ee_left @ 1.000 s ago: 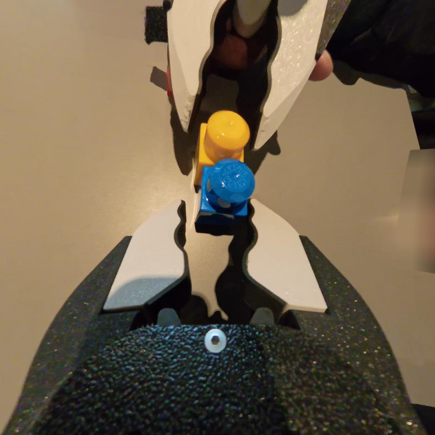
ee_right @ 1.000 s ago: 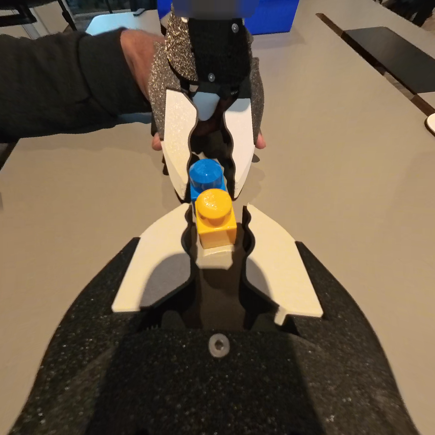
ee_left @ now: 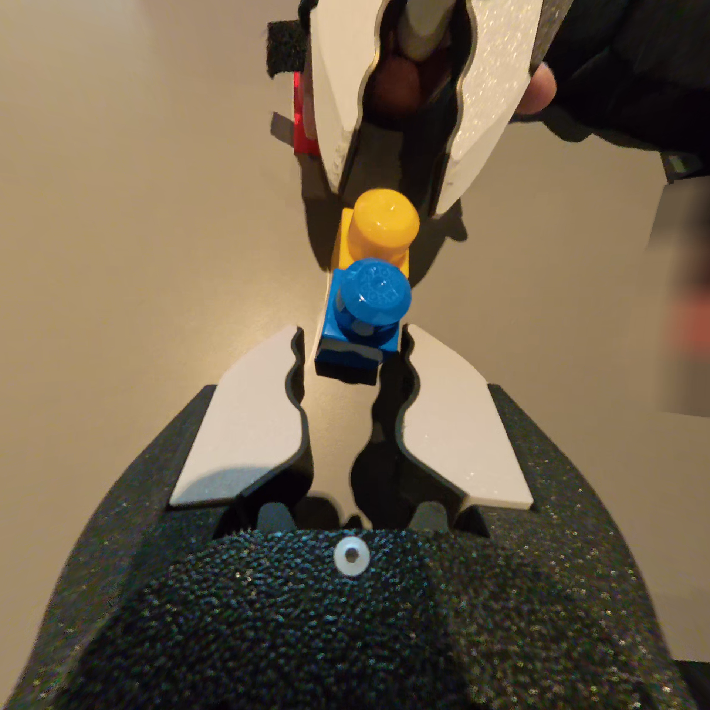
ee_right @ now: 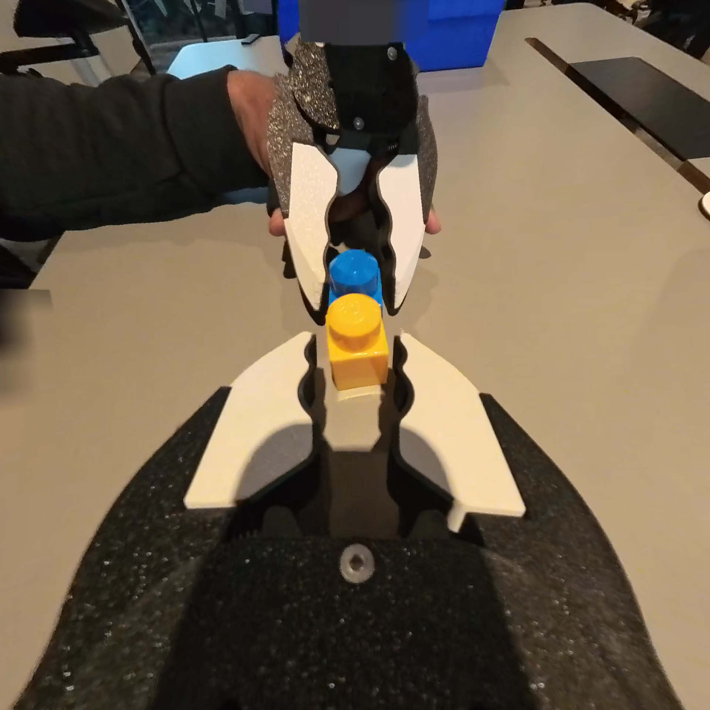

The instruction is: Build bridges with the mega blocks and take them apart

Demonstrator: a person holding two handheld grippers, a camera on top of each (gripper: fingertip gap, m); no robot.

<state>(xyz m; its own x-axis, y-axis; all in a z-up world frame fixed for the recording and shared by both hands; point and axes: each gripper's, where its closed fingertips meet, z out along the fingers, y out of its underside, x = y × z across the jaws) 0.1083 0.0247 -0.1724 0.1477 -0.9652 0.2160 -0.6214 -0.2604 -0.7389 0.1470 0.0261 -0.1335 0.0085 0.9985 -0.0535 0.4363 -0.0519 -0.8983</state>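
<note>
Not much has moved: the blue block (ee_left: pixel 359 326) and yellow block (ee_left: pixel 374 234) still touch on the table (ee_left: pixel 134 230), at twelve o'clock. Left gripper (ee_left: pixel 351 338) and right gripper (ee_right: pixel 355 345) fingers stay apart, so nothing is grabbed yet.

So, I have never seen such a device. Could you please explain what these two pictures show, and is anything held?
A person holds a two-finger gripper tool in each hand; no robot arm is here. Each picture comes from a camera on one tool, looking along its fingers. One view shows the left gripper at the bottom, the other the right gripper. They face each other over a beige table. On it stand a blue block and a yellow block, side by side and seemingly touching. Each gripper's fingers straddle one block with a gap visible, so nothing looks clamped.
</note>
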